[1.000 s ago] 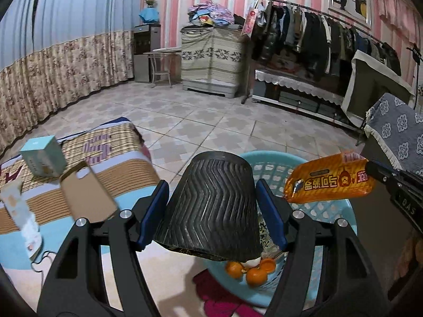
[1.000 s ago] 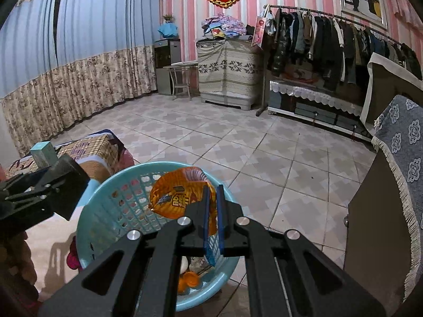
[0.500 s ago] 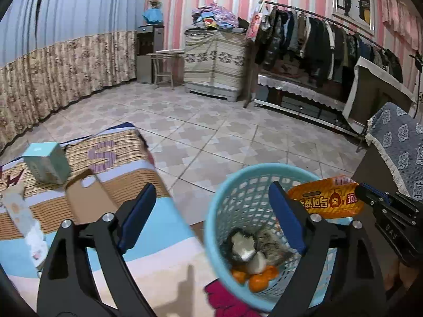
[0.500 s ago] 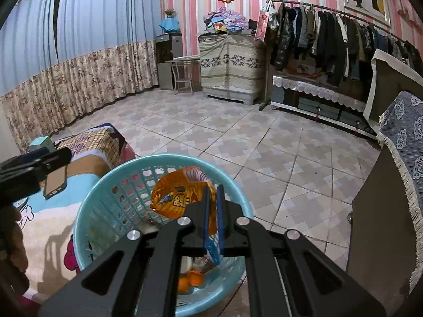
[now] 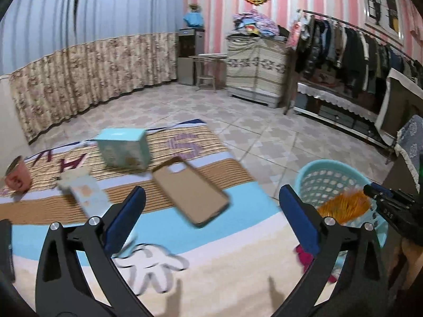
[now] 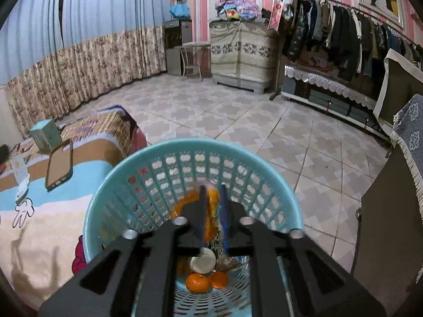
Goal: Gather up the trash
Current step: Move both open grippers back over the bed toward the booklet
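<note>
Trash drop at the basket, two wrist views

L wrist: left gripper (image 5: pixel 211 218) over the patterned blanket (image 5: pixel 227 272), jaws at widest and opening, nothing btwn them; ahead on the blanket a brown phone case (image 5: pixel 190 191), teal box (image 5: pixel 123 148), pale packet (image 5: pixel 84 191), pink cup (image 5: pixel 17 175) at far left; teal basket (image 5: pixel 330 178) at right on the tiled floor, orange snack wrapper (image 5: pixel 343 207) blurred above its rim, right gripper (image 5: pixel 370 189) tip just beside it. R wrist: right gripper (image 6: pixel 212 211) aimed down into basket (image 6: pixel 193 158), jaws opening, wrapper (image 6: pixel 211 211) btwn the blue pads, can't tell if pads touch it; oranges (image 6: pixel 205 281) and a white round lid-like bit (image 6: pixel 203 262) on basket bottom; phone case (image 6: pixel 59 167) and box (image 6: pixel 46 134) on blanket at left
</note>
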Available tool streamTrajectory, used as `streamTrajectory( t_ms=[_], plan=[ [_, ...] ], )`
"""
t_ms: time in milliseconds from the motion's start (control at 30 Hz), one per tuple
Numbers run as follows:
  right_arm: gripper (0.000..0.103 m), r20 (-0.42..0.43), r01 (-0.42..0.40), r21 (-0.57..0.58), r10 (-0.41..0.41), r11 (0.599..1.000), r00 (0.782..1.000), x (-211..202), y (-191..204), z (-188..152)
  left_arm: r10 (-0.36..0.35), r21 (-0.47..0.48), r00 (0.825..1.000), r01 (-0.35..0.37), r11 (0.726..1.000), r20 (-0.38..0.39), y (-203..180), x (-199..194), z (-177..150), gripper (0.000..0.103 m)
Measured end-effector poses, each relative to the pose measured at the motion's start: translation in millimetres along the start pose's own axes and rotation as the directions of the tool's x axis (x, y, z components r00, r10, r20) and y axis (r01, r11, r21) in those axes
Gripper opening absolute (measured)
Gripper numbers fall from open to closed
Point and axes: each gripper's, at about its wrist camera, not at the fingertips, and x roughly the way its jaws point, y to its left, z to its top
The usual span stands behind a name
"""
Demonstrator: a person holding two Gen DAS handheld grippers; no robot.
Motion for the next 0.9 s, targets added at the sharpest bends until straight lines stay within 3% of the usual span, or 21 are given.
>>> streamTrajectory(
  t_ms=[33, 167, 300, 567, 900],
  plan=[
    [0.072, 0.005, 0.008, 0.003, -0.008, 1.000, 1.000, 1, 2, -3, 0.010, -0.005, 1.000, -0.010, 1.000, 0.001, 8, -4, -3, 0.097],
    [0.074, -0.030, 0.024, -0.005, -0.024, 1.000, 0.999, 8, 9, -11, 0.078, -0.025, 0.997, -0.078, 0.997, 0.006, 47, -18, -11, 0.097],
    [0.089, 0.009, 0.041, -0.034, -0.040, 0.999, 0.999, -5, 32, -11, 0.131, -0.058, 0.991, -0.130, 0.990, 0.006, 88, -31, -20, 0.097],
    [0.095, 0.064, -0.020, -0.125, 0.028, 0.992, 0.998, -26, 112, 4, 0.244, -0.141, 0.970, -0.244, 0.960, -0.020, 180, -48, -36, 0.097],
    [0.096, -0.014, -0.188, -0.232, 0.190, 0.954, 0.982, -22, 230, -5, 0.313, -0.181, 0.949, -0.315, 0.932, -0.043, 258, -50, -54, 0.097]
  ],
)
